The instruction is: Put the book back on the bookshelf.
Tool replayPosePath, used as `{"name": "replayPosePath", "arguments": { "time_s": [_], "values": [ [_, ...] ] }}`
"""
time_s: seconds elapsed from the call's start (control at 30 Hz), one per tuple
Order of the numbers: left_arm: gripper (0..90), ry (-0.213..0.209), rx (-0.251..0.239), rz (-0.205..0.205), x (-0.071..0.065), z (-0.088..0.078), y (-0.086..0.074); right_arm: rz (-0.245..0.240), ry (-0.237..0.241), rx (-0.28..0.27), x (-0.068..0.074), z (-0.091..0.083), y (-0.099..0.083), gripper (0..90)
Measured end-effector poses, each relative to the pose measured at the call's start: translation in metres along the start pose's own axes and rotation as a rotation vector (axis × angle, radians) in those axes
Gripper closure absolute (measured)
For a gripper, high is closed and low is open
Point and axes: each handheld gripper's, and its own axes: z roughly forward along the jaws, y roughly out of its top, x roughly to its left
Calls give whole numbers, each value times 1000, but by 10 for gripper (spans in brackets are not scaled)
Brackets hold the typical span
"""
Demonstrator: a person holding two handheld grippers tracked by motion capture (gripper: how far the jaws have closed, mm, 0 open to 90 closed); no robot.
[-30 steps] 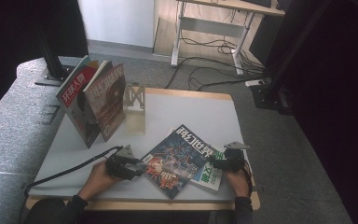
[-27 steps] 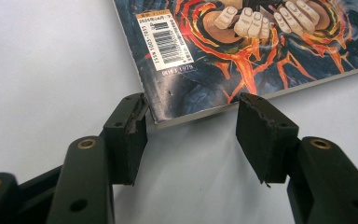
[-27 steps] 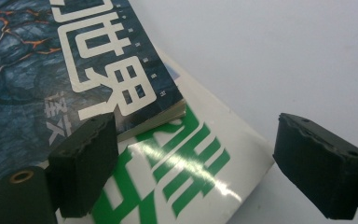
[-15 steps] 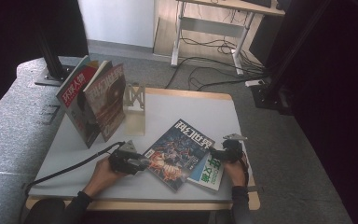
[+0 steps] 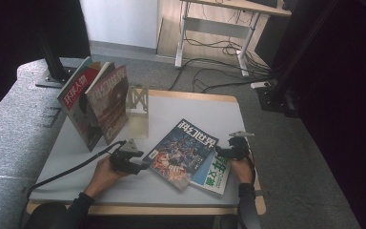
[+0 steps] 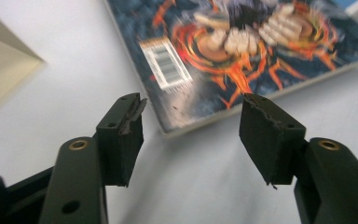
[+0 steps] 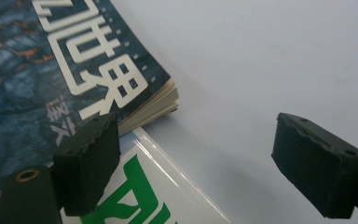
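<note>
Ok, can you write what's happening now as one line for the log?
left tongs: open, at corner of dark-blue flat magazine | right tongs: open, over white-and-green magazine underneath | held: nothing

At the back left of the bench (image 5: pixel 190 107) we see two magazines standing upright and leaning against each other, a red one (image 5: pixel 76 102) on the outside and a brown one (image 5: pixel 110 100) beside it. Just to their right stands a small metal bookend (image 5: pixel 138 99) with a cut-out pattern. Left of the bench lies a grey sofa (image 5: pixel 9 129), with a black stand (image 5: pixel 52 64) planted on its arm. Beyond the bench, on grey carpet, we see a wooden desk (image 5: pixel 238 9) on white legs, with black cables (image 5: pixel 209 71) trailing across the floor beneath it.
</note>
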Motion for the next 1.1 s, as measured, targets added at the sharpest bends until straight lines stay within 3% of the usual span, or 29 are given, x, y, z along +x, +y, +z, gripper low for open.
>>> {"name": "replayPosePath", "arguments": {
  "time_s": [0.2, 0.5, 0.77, 0.93, 1.1],
  "values": [
    [359, 83, 28, -19, 4, 9, -3, 21, 37, -22, -2, -11, 2, 130],
    [340, 93, 53, -10, 4, 17, -8, 44, 113, -13, 9, 2, 13, 125],
    [348, 98, 55, 4, 2, 19, -9, 49, 155, 53, 19, 26, 17, 114],
    [355, 104, 52, 13, 1, 19, -9, 106, 185, 76, 19, 35, 17, 46],
    [359, 103, 49, 21, 1, 19, -9, 141, 246, 108, 19, 39, 16, 33]
  ]
}}
